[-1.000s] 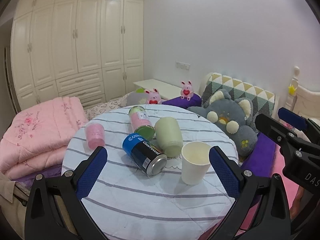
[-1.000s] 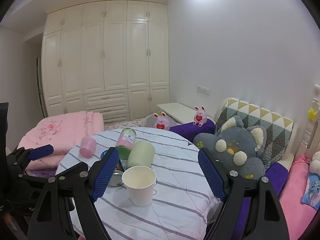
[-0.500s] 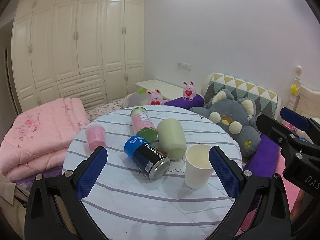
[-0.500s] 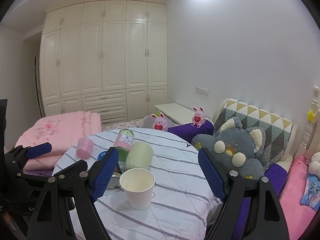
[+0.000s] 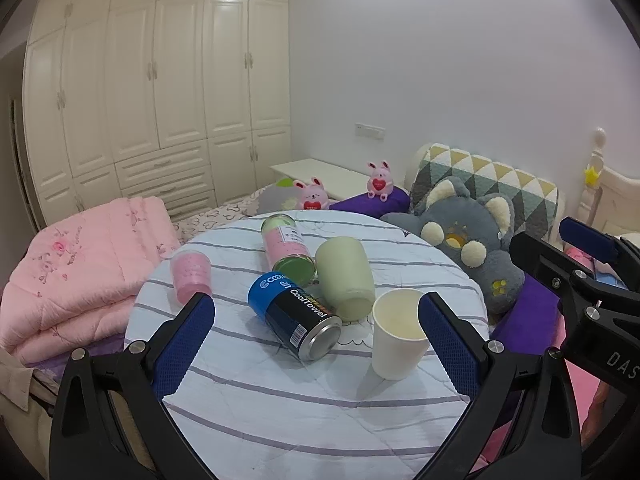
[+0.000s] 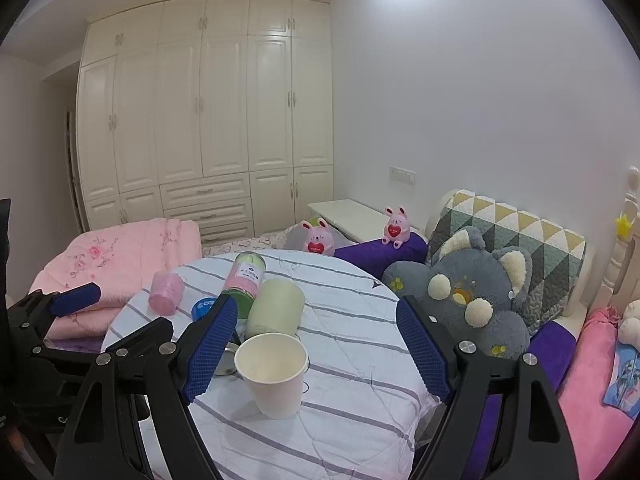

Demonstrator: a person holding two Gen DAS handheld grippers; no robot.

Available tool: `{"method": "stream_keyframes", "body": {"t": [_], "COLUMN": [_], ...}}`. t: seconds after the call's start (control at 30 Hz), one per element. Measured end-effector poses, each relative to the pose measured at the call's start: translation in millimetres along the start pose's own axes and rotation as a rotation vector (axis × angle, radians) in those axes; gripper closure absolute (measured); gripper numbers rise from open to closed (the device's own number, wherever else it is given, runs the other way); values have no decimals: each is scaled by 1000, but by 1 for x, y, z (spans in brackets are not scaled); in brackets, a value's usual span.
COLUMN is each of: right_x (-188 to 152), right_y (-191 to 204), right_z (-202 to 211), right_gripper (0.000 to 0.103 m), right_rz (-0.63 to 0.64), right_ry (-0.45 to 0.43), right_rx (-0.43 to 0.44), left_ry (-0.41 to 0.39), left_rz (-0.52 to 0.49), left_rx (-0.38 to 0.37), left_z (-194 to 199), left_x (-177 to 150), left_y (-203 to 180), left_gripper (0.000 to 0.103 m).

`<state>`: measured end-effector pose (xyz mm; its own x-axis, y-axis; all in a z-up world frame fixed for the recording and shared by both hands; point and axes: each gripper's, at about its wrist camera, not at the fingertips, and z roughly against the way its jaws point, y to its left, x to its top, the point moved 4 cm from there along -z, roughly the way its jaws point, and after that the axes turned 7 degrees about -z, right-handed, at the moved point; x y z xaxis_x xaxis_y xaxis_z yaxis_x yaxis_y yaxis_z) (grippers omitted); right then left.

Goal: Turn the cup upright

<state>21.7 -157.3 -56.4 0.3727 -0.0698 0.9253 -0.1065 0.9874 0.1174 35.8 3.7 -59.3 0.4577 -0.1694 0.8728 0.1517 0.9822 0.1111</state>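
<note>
A cream wardrobe (image 5: 160,92) fills the back wall. A bed holds a folded pink quilt (image 5: 76,272), a patterned pillow (image 5: 492,176) and a grey plush cat (image 5: 468,240), with two small pink bunnies (image 5: 378,180) farther back.

In front stands a round tabletop (image 5: 280,408) under a white cloth with purple stripes. On it, near the middle, a pale green tumbler (image 5: 346,276) lies on its side with its open end toward the camera. Just beside it on the left lie a pink-labelled jar (image 5: 286,250) and a blue and black can (image 5: 294,316), also on their sides. A pink cup (image 5: 190,276) stands mouth down, apart at the left.

The white paper cup (image 5: 396,332) stands upright on the near right part of the tabletop, mouth up, just in front of the tumbler. From the right wrist view the cup (image 6: 274,372) sits between that gripper's fingers but nearer the camera's left, touching neither.

The left gripper (image 5: 316,340) hangs over the near edge with its blue-padded fingers spread wide, holding nothing. The right gripper (image 6: 316,344) is likewise spread wide and empty.
</note>
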Motion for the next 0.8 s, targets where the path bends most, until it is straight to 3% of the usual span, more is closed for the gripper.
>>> {"method": "stream_keyframes", "body": {"t": [0.8], "right_x": [-1], "right_y": [-6], "right_z": [-1], "right_gripper": [20], "right_rz": [-12], "right_ry": [4], "right_rx": [-10], "left_ry": [-1], "left_rz": [-6], "left_rx": [-8], "left_z": [-2], "left_x": [-2], "left_y": [-1], "left_gripper": [0]}}
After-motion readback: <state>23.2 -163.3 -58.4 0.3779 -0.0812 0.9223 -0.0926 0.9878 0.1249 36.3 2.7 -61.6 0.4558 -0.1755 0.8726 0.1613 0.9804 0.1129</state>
